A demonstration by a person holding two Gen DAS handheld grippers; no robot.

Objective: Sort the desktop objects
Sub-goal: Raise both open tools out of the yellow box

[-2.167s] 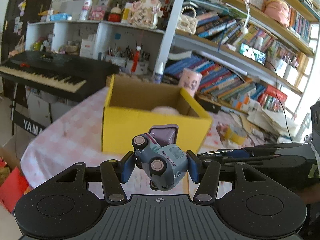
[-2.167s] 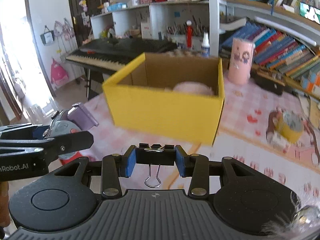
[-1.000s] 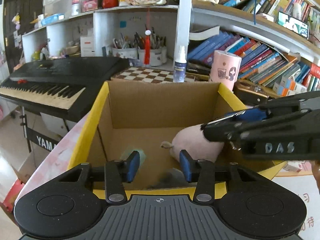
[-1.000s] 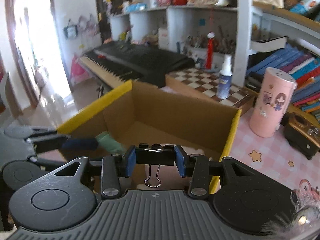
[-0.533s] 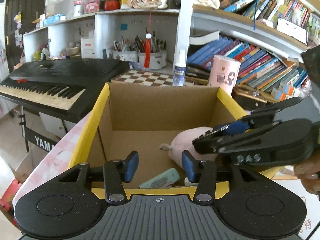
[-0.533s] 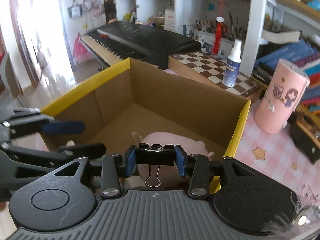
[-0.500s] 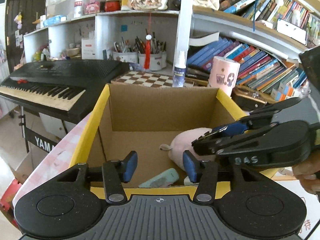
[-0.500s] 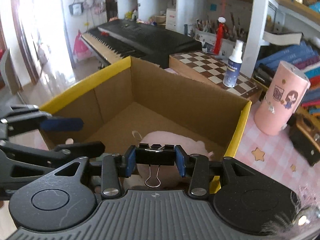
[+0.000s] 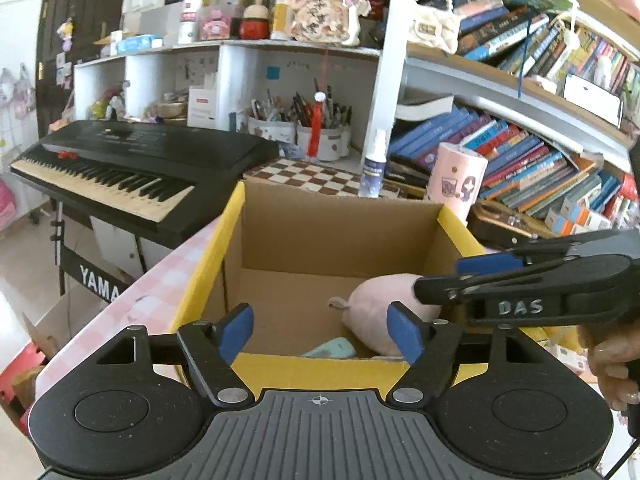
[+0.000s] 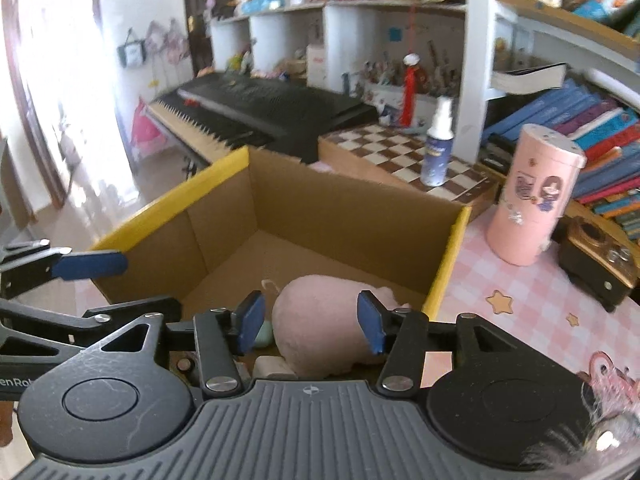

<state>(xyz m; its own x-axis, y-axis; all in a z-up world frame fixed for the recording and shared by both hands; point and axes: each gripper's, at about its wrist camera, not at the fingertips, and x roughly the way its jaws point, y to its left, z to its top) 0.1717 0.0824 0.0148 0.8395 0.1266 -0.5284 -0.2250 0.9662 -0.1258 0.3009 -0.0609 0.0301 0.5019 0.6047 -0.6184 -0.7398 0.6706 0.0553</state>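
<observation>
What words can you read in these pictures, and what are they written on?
"YAMA", cut off at the box edge: on the keyboard stand.
"DAS": on the side of the right gripper, seen from the left wrist camera.
"enRo", cut off: on the left gripper, at the right wrist picture's edge.
Book spines, spray bottle and pink canister: too small or blurred to read.
</observation>
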